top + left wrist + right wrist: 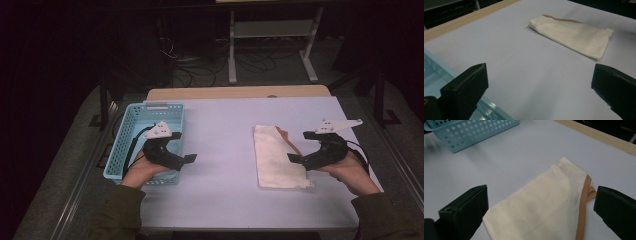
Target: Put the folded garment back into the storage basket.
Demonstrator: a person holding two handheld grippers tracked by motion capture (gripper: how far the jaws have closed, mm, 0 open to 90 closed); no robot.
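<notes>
A folded cream cloth (276, 157) with a tan trim lies flat on the white table, right of the middle. It also lies ahead in the left gripper view, cloth (574, 35), and close under the jaws in the right gripper view, cloth (541, 207). My right gripper (298, 146) is open just right of the cloth, its jaws wide apart on either side of the near end without touching it. My left gripper (184, 146) is open over the right edge of the light blue basket (131, 125), holding nothing.
The perforated blue basket (471, 131) stands at the table's left side. A wooden strip (240, 92) runs along the far table edge. Beyond it are a dark floor, cables and a white frame leg (232, 50).
</notes>
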